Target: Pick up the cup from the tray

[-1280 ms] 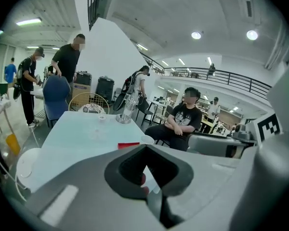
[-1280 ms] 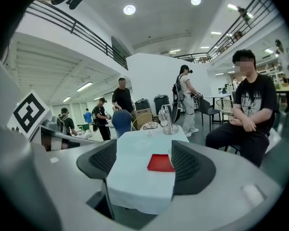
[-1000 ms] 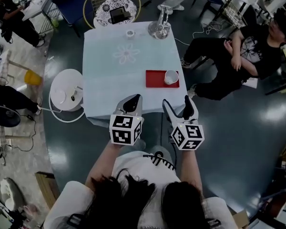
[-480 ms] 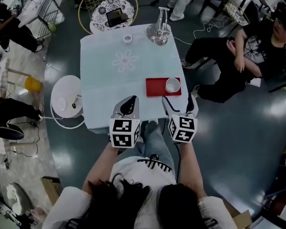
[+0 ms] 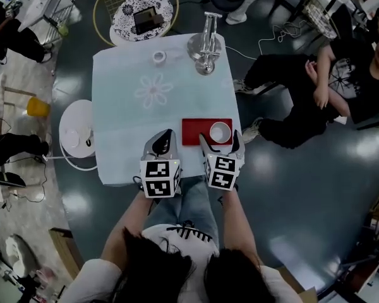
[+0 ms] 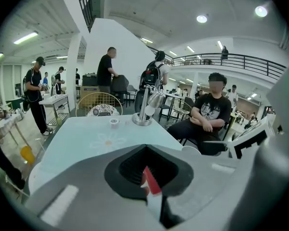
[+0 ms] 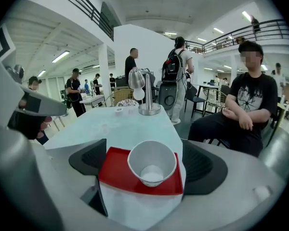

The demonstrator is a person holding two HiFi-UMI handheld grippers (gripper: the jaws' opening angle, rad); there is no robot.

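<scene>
A white cup (image 5: pixel 220 132) stands upright and empty on the right end of a red tray (image 5: pixel 194 132), near the front edge of the pale blue table (image 5: pixel 126 118). My right gripper (image 5: pixel 220 141) is open, its jaws spread on either side of the cup's near side without touching it. In the right gripper view the cup (image 7: pixel 152 163) sits on the tray (image 7: pixel 114 171), centred between the wide dark pads (image 7: pixel 89 160). My left gripper (image 5: pixel 163 141) is shut and empty, over the table edge left of the tray. In the left gripper view a corner of the tray (image 6: pixel 151 181) shows past the shut gripper (image 6: pixel 145 159).
A metal stand (image 5: pixel 204 43) and a small white ring (image 5: pixel 158 57) sit at the table's far edge, with a flower print (image 5: pixel 153 90) mid-table. A person (image 5: pixel 309 87) sits close to the right. A round patterned stool (image 5: pixel 142 14) stands behind, and a white round device (image 5: pixel 76 134) to the left.
Both grippers have moved forward over the table's near edge. The right gripper has come up to the cup, so its open jaws now flank it. The cup and tray have not shifted on the table.
</scene>
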